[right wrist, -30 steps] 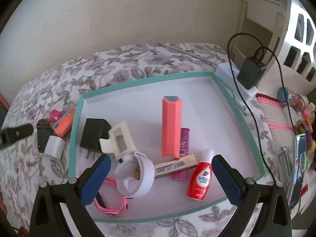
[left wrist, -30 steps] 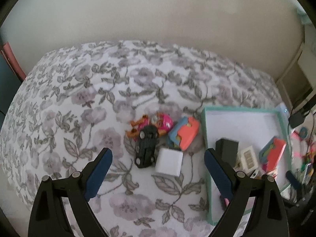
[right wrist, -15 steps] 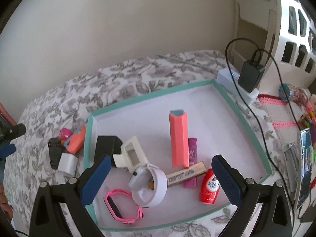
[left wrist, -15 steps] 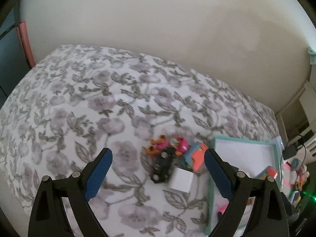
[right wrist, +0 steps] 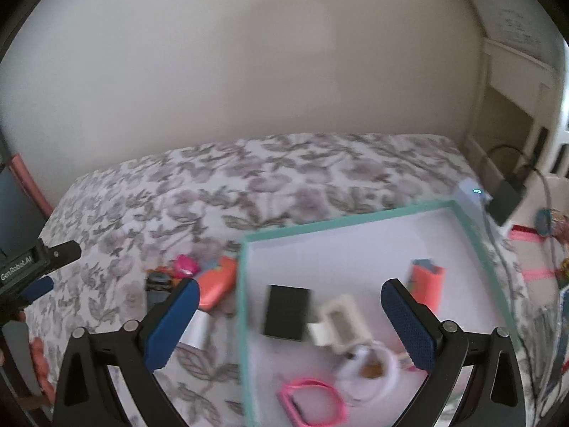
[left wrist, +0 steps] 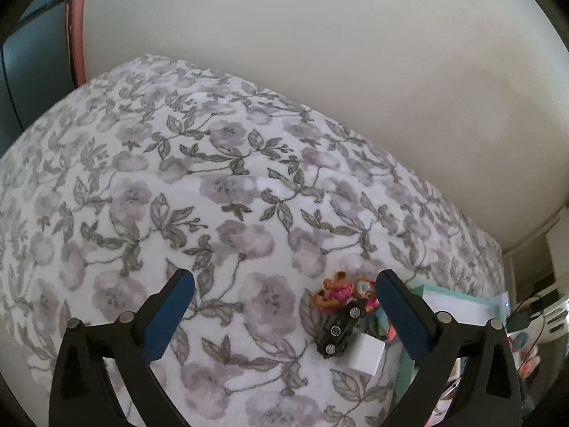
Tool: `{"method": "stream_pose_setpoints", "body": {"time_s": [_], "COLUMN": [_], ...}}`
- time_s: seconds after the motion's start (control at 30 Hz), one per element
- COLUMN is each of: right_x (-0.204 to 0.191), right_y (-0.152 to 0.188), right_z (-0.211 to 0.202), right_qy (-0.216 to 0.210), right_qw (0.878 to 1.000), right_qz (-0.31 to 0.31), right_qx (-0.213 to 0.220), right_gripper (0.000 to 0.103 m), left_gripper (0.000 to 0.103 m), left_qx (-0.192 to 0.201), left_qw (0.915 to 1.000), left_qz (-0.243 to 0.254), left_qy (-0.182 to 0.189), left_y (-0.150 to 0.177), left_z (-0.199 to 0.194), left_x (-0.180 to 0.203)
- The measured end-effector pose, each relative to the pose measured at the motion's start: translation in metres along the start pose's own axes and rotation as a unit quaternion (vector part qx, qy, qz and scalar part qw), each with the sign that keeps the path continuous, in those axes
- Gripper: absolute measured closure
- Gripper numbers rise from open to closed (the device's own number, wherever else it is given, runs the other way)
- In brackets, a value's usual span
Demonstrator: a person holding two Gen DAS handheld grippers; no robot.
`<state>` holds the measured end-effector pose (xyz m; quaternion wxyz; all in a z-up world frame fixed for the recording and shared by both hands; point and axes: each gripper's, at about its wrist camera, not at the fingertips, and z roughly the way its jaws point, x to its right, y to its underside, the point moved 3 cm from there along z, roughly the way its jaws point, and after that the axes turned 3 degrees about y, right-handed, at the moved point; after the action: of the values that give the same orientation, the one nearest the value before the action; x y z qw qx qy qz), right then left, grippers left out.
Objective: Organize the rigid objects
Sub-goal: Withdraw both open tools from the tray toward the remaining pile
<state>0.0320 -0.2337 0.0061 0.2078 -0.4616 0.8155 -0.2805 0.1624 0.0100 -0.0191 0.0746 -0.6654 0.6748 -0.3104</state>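
Loose toys lie on the floral bedspread (left wrist: 213, 195): a black toy car (left wrist: 339, 329), a pink and orange figure (left wrist: 336, 293) and a white cube (left wrist: 366, 357). My left gripper (left wrist: 284, 284) hangs above the cover left of them, its jaws opening with nothing between them. The teal-rimmed tray (right wrist: 338, 226) holds a black adapter (right wrist: 286, 311), a coral box (right wrist: 425, 281), a pink band (right wrist: 313, 400) and white pieces. My right gripper (right wrist: 290, 288) stands open and empty over the tray's left rim. An orange toy (right wrist: 217, 286) lies just outside that rim.
A cream wall (left wrist: 320, 53) backs the bed. A black charger with its cable (right wrist: 505, 199) and a white shelf unit (right wrist: 515, 71) stand right of the tray. A dark panel with a pink edge (left wrist: 76, 35) is at the far left.
The left view has swung left and rolled, so the toys have slid to its lower right, and its jaws are slightly wider. The right gripper has lifted and drawn back, the tray sinking lower right.
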Motion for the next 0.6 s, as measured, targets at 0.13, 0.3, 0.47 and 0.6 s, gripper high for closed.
{"method": "stream_pose_setpoints", "body": {"time_s": [0.13, 0.3, 0.47, 0.6], "right_x": [-0.036, -0.061, -0.075, -0.072], "right_y": [0.003, 0.011, 0.024, 0.030], "right_z": [0.020, 0.039, 0.055, 0.062], "right_qy": [-0.046, -0.068, -0.069, -0.074], "right_qw": [0.998, 0.996, 0.993, 0.992], "right_qz": [-0.008, -0.026, -0.053, -0.048], "right_qx": [-0.037, -0.059, -0.078, -0.090], "right_gripper": [0.000, 0.000, 0.000, 0.000], "left_gripper": [0.001, 0.001, 0.001, 0.001], "left_qx": [-0.016, -0.046, -0.084, -0.102], "left_qw": [0.9997, 0.9986, 0.9955, 0.9935], "left_qz": [0.012, 0.016, 0.016, 0.013], "left_qy": [-0.011, -0.020, -0.042, -0.050], "left_y": [0.000, 0.005, 0.015, 0.020], "left_z": [0.010, 0.027, 0.049, 0.056], "left_x": [-0.001, -0.003, -0.008, -0.011]}}
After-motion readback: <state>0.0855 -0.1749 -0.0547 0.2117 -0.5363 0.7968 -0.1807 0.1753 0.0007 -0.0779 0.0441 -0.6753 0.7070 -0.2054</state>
